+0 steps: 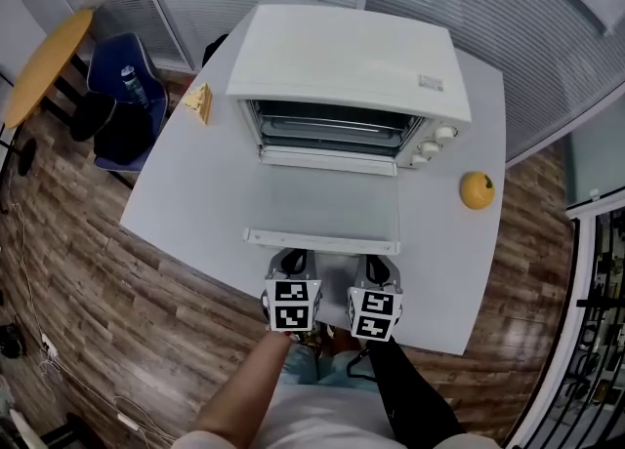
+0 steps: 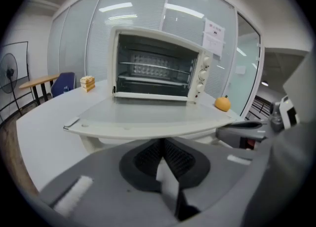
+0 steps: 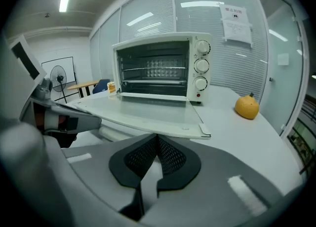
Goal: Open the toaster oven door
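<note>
A white toaster oven [image 1: 347, 57] stands at the back of the white table [image 1: 195, 203]. Its glass door [image 1: 327, 208] hangs fully open and lies flat toward me, with the handle bar [image 1: 322, 240] at its near edge. Racks show inside the oven [image 2: 153, 68] [image 3: 155, 70]. My left gripper [image 1: 293, 264] [image 2: 162, 147] and right gripper [image 1: 376, 268] [image 3: 157, 144] sit side by side just below the handle, at the table's near edge. Both are shut, pads together with nothing between them, and neither touches the door.
An orange [image 1: 477, 189] [image 3: 247, 106] lies on the table right of the oven. A yellow food piece [image 1: 199, 102] sits at the left edge. A blue chair [image 1: 122, 96] and a round wooden table [image 1: 44, 61] stand to the left, and blind-covered glass walls stand behind.
</note>
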Demonstrator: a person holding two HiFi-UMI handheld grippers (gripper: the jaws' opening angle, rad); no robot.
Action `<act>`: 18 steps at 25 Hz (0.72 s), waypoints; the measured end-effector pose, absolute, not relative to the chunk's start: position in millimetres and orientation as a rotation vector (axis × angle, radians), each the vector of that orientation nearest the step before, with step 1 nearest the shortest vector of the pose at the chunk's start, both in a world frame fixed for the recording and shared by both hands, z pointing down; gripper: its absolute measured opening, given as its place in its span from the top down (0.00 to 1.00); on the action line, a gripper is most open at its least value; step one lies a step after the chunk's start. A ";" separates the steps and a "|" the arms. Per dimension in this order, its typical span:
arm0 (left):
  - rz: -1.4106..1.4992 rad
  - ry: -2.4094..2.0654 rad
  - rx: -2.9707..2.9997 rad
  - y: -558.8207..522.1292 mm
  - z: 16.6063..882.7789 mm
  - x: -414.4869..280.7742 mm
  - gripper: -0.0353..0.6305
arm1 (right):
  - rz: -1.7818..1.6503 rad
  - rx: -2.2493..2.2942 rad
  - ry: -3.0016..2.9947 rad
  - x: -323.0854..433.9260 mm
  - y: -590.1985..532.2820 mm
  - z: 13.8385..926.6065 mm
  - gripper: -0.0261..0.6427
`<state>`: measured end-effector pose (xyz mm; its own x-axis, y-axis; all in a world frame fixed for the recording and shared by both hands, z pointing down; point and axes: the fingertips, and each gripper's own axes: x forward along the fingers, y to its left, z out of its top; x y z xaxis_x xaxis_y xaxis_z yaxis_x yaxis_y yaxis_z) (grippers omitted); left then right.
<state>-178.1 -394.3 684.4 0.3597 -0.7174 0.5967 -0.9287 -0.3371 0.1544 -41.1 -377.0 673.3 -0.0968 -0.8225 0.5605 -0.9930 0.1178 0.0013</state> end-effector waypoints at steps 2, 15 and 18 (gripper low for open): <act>0.600 -1.412 2.129 -392.1 692.9 -176.7 0.86 | 0.586 1.756 -1.960 -40.3 -375.3 682.8 0.96; 0.612 -1.381 2.143 -382.0 693.8 -175.7 0.86 | 0.630 1.754 -1.926 -36.5 -355.5 688.5 0.96; 0.626 -1.374 2.168 -369.7 687.0 -175.4 0.86 | 0.574 1.750 -1.935 -35.2 -342.1 676.0 0.96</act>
